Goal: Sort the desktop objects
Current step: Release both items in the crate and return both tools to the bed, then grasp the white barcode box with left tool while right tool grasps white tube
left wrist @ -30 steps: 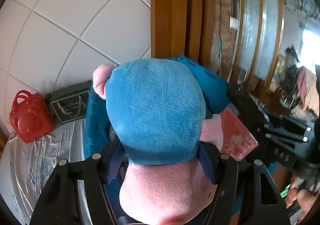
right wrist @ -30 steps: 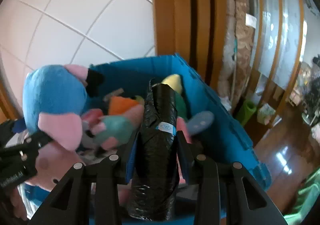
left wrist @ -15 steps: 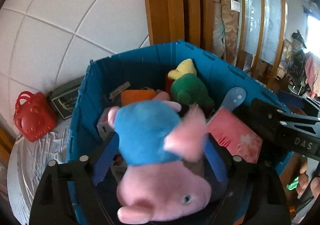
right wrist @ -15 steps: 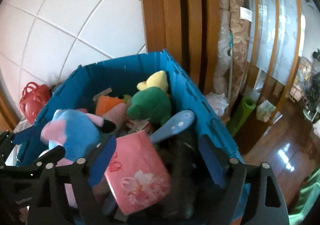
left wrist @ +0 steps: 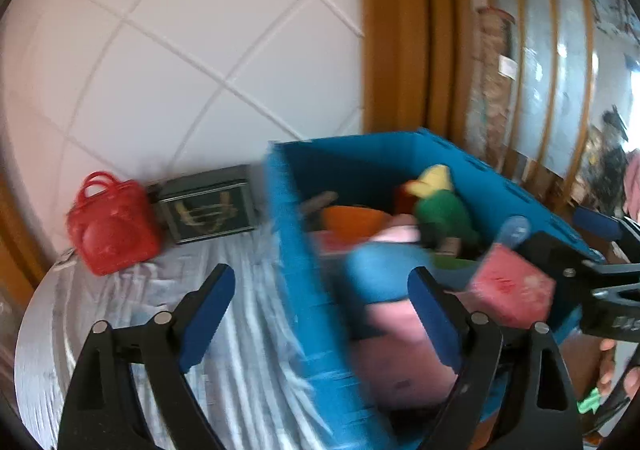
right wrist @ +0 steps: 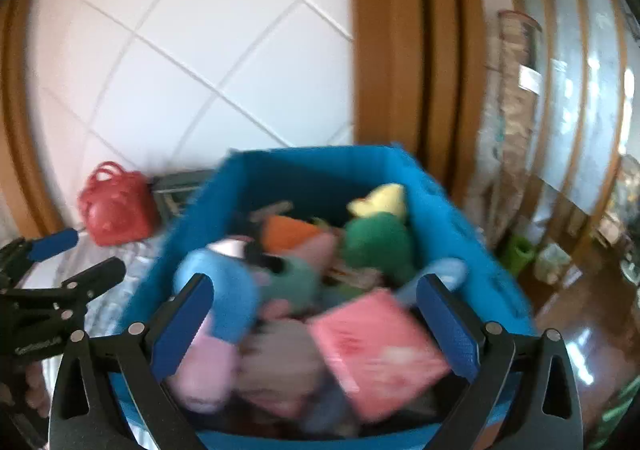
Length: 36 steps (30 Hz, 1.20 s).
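Note:
A blue crate (right wrist: 320, 170) on the grey cloth holds several toys. Among them are a blue-and-pink plush (left wrist: 380, 278), a green-and-yellow plush (right wrist: 376, 246), an orange one (right wrist: 292, 230) and a pink pack (right wrist: 376, 354). My left gripper (left wrist: 320, 314) hangs over the crate's left wall (left wrist: 304, 250); its jaws are opening and grip nothing. My right gripper (right wrist: 316, 330) hovers above the crate's near side, its jaws opening wide and free of the toys below. Both views are blurred, and I cannot make out the black bundle.
A red toy handbag (left wrist: 112, 234) and a dark box (left wrist: 208, 210) stand by the tiled wall left of the crate. Wrinkled grey cloth (left wrist: 160, 330) covers the table. Wooden door frames (right wrist: 392, 50) and a lower floor (right wrist: 580, 322) lie to the right.
The left gripper let go of the blue-and-pink plush, which now lies in the crate, and swung left. The right gripper released the black bundle into the crate and drew back.

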### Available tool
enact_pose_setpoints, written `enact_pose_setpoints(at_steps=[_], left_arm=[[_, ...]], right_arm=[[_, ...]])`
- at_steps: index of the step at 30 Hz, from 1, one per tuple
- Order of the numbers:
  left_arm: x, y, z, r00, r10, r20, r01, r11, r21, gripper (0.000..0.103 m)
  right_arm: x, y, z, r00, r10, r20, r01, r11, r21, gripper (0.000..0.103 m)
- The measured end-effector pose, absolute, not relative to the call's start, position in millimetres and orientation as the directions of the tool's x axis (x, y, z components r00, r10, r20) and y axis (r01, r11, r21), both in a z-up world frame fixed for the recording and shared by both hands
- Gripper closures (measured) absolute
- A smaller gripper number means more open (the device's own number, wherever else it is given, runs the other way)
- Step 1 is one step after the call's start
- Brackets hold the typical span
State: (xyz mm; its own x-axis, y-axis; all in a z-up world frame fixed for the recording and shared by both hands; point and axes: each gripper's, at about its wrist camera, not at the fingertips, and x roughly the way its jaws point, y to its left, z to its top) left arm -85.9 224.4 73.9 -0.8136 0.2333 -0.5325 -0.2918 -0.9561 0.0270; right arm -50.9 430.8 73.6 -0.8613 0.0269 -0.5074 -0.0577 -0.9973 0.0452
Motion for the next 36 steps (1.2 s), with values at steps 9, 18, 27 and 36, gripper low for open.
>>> enact_pose_setpoints(at_steps=[9, 18, 27, 36], left_arm=[[-133, 28, 11, -0.795, 0.07, -0.603, -0.146, -0.986, 0.078, 0.01], [-203, -97, -95, -0.672, -0.001, -0.741, -0.099, -0.991, 0.09, 0.017], [-259, -136, -193, -0.587, 0.012, -0.809, -0.093, -0.994, 0.052, 0.019], [-329, -99, -217, -0.612, 0.084, -0.786, -0.146, -0.989, 0.008, 0.019]], right_arm=[[-74, 270, 72, -0.888, -0.124, -0.442, 0.086, -0.991, 0.105, 0.0], [-148, 145, -18, -0.803, -0.142, -0.579, 0.085, -0.989, 0.124, 0.041], [-219, 105, -219, -0.492, -0.172, -0.854, 0.031, -0.983, 0.181, 0.073], [-235, 82, -273, -0.45, -0.158, -0.879, 0.051, -0.987, 0.152, 0.085]])
